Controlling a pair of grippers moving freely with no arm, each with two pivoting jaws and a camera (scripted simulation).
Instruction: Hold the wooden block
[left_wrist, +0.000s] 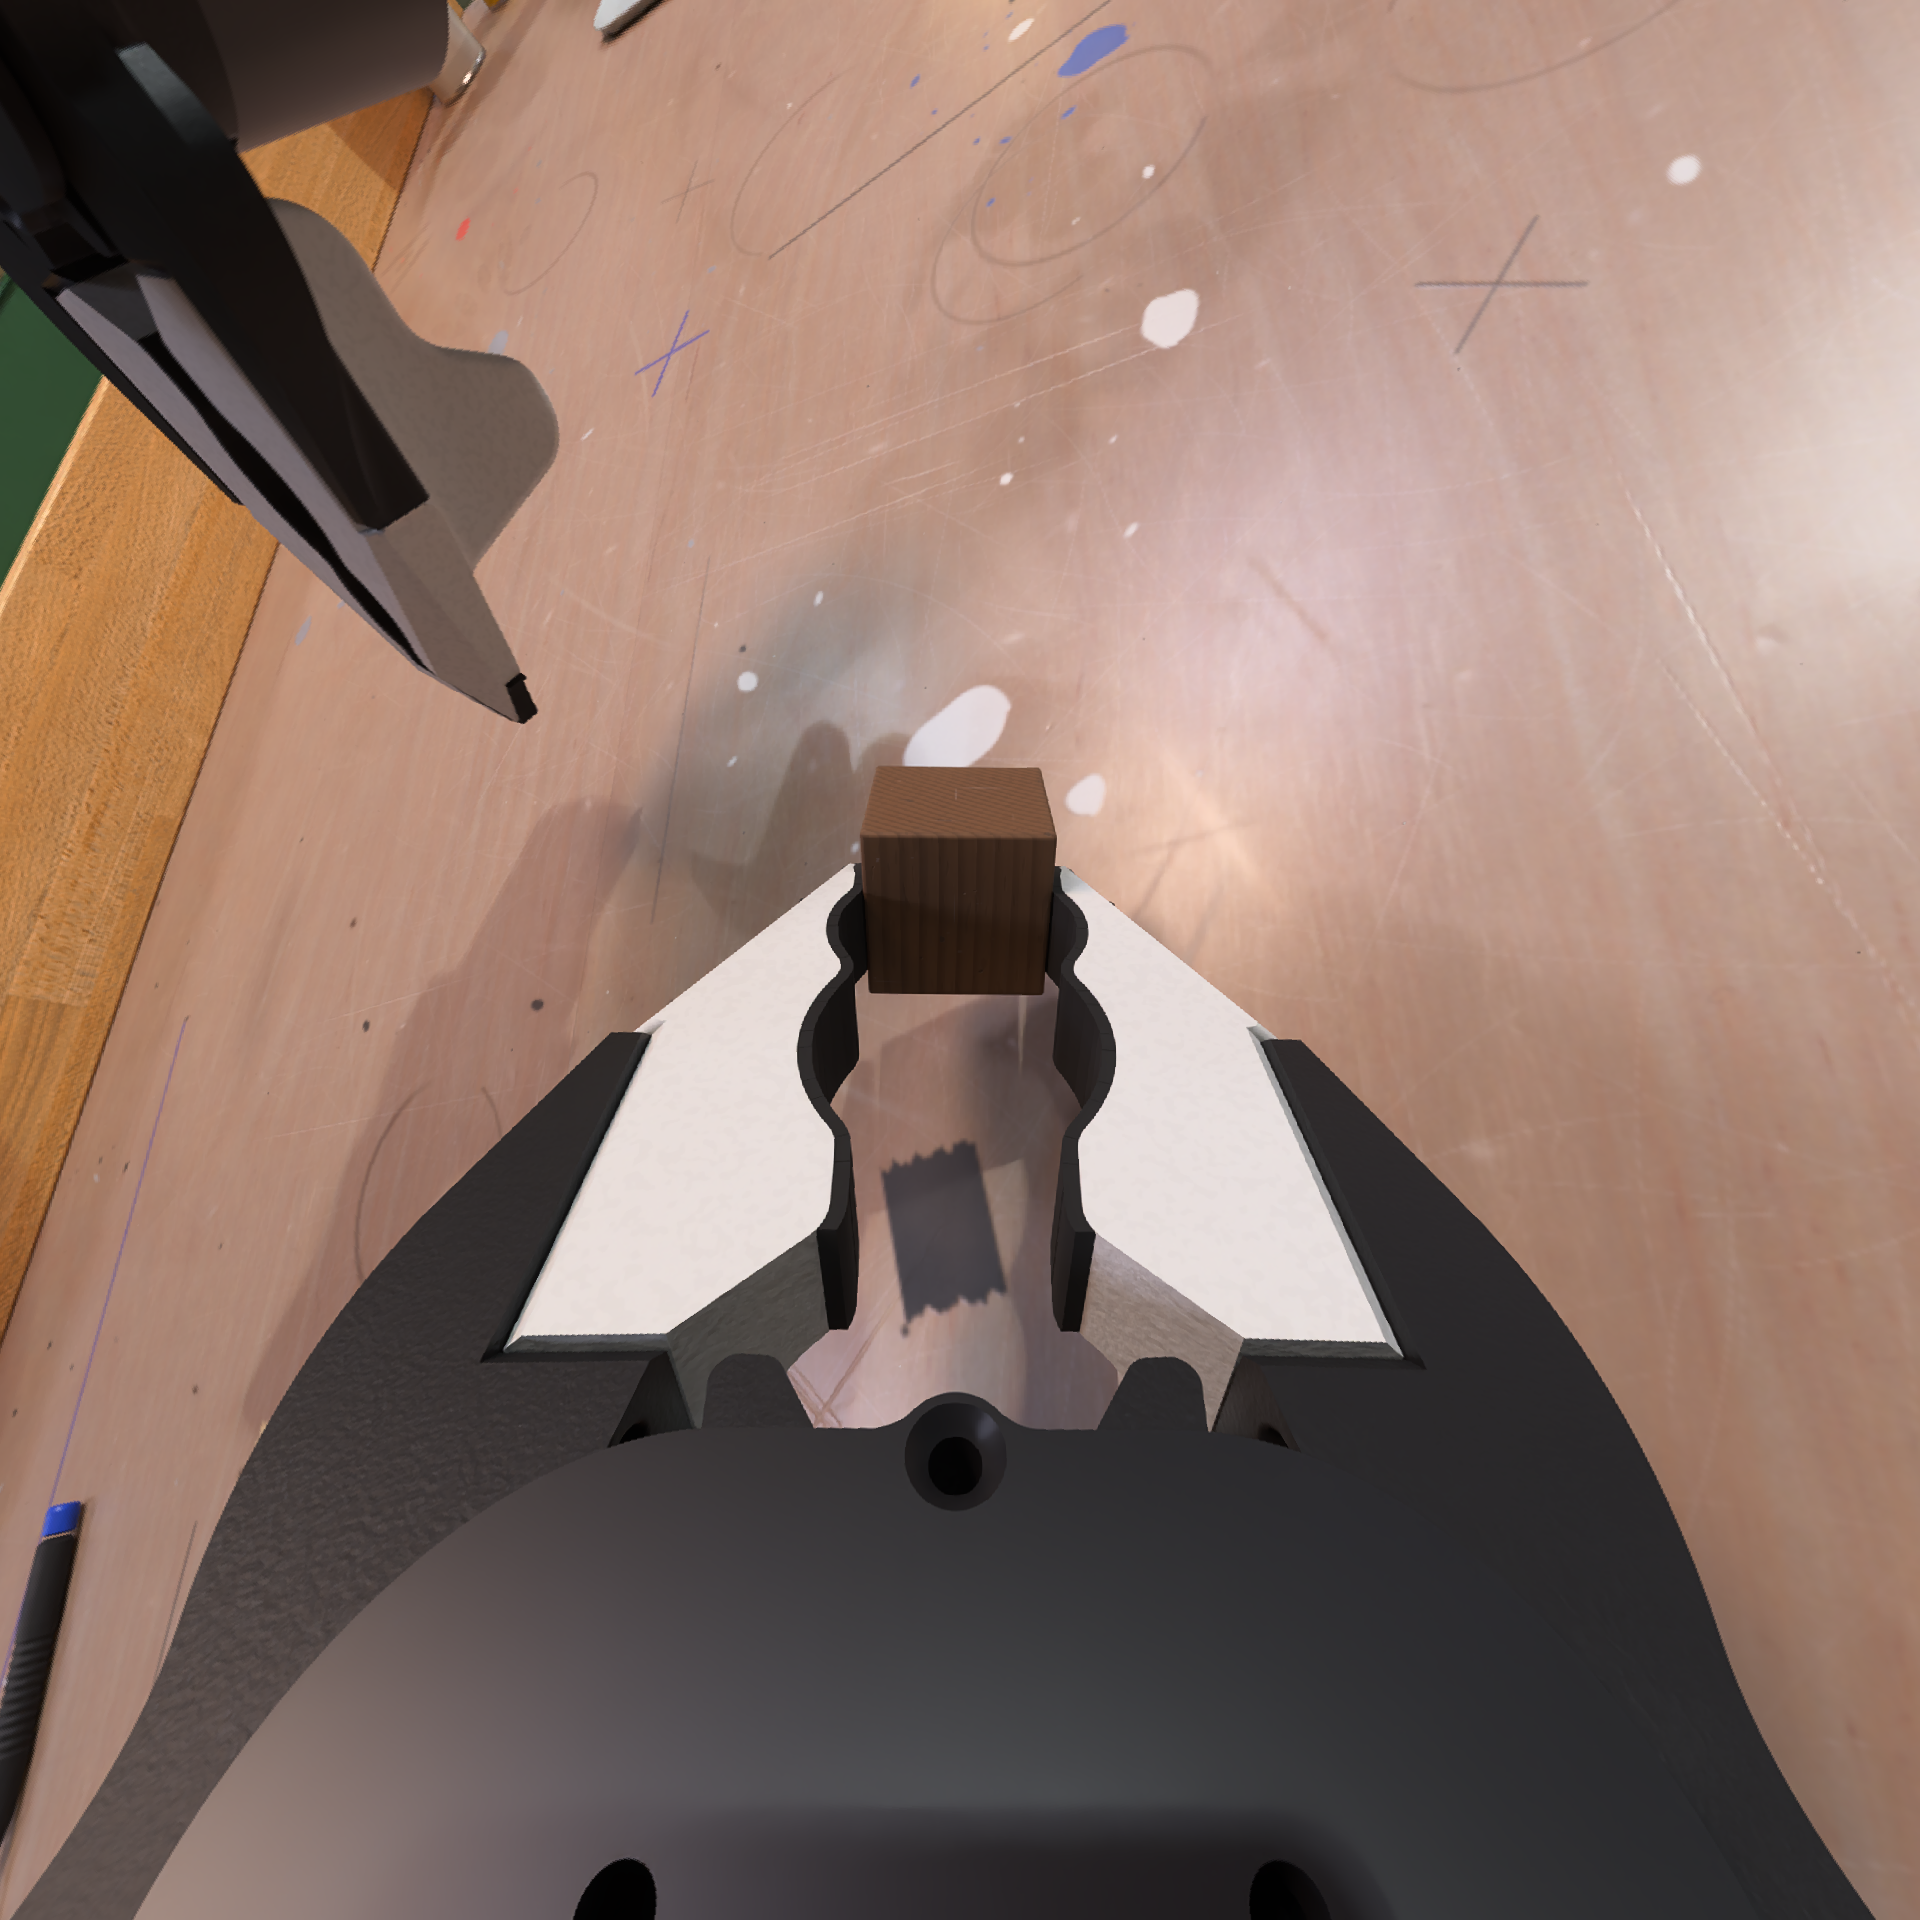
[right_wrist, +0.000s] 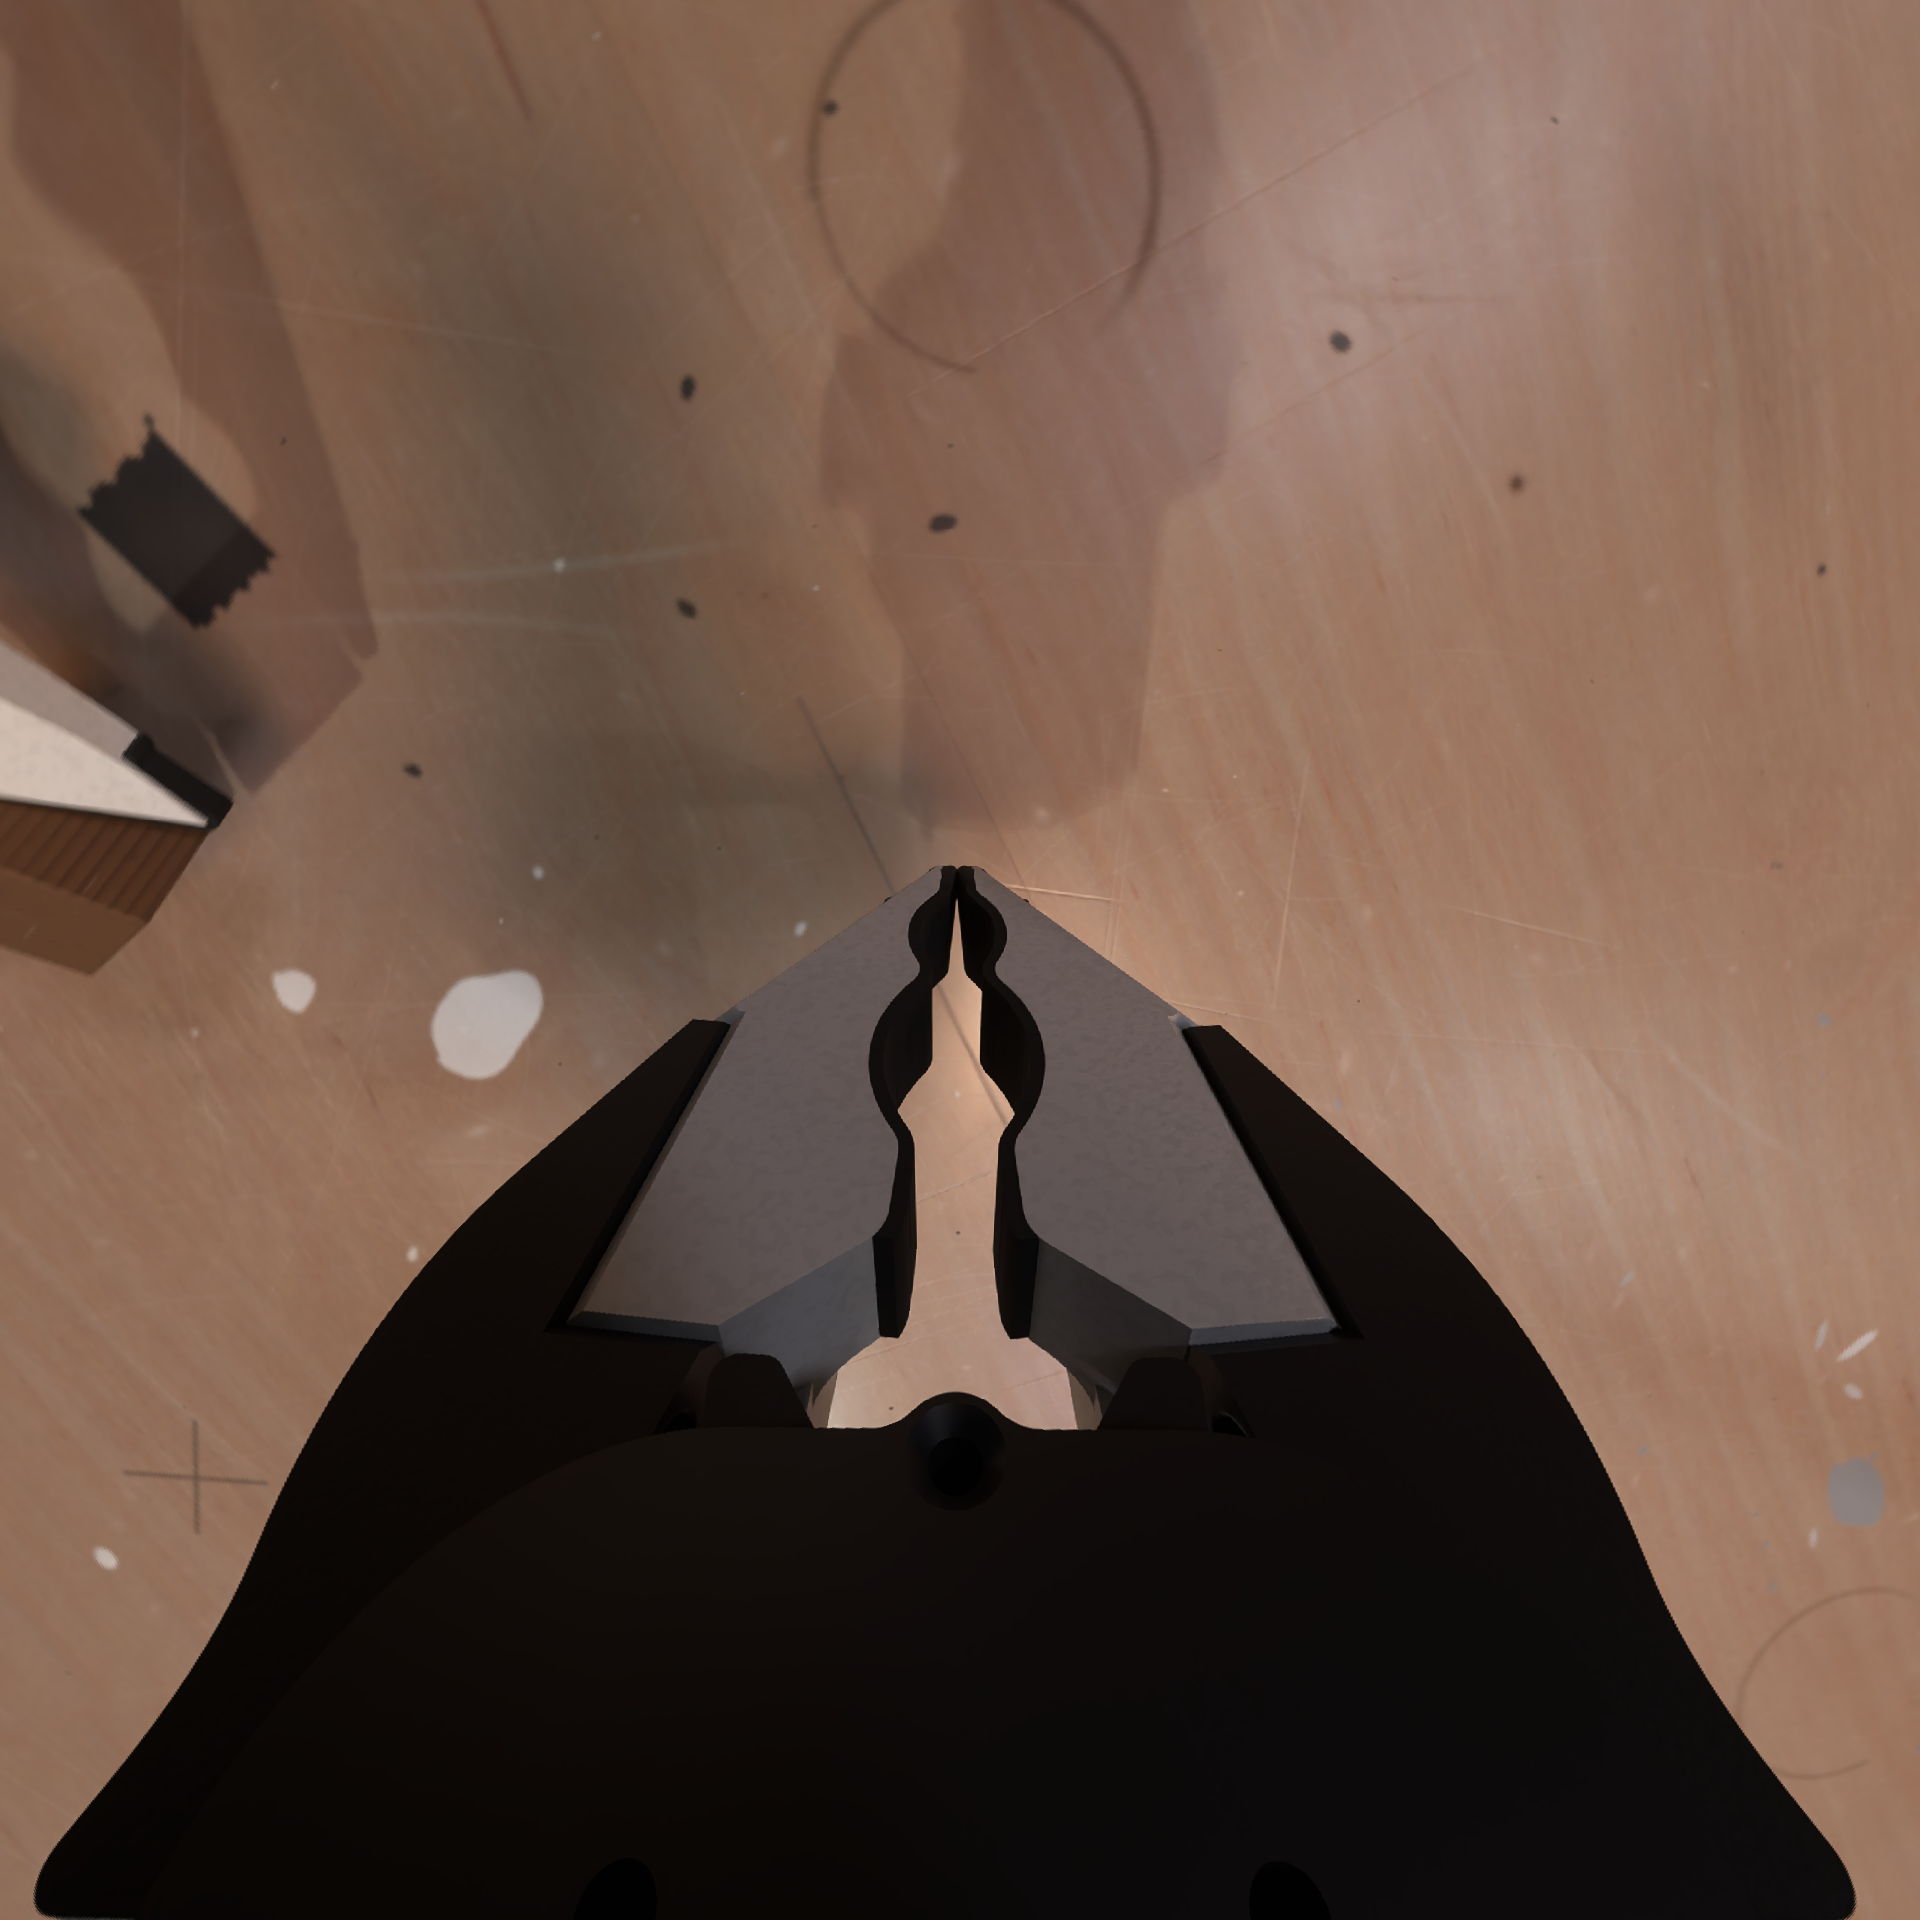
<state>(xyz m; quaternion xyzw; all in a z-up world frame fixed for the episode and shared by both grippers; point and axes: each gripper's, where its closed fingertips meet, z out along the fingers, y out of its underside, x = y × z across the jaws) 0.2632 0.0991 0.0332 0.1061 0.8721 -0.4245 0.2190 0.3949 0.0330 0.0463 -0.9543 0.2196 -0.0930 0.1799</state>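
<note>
A small brown wooden block (left_wrist: 956, 878) sits between the tips of my left gripper (left_wrist: 956, 909), which is shut on it and holds it above the table; the block's dark shadow lies on the table below. The block's corner also shows at the left edge of the right wrist view (right_wrist: 83, 883), pinched by the left gripper's white finger (right_wrist: 73, 769). My right gripper (right_wrist: 956, 878) is shut and empty, its tips touching, hovering over the table. It shows in the left wrist view (left_wrist: 499, 686) at the upper left, off to the block's left.
The pinkish scratched tabletop (left_wrist: 1351, 623) has paint spots and pencil marks. A lighter wooden edge (left_wrist: 135, 644) runs along the left. A blue-capped black pen (left_wrist: 36, 1631) lies at the lower left. A grey object (left_wrist: 343, 62) stands at the top left.
</note>
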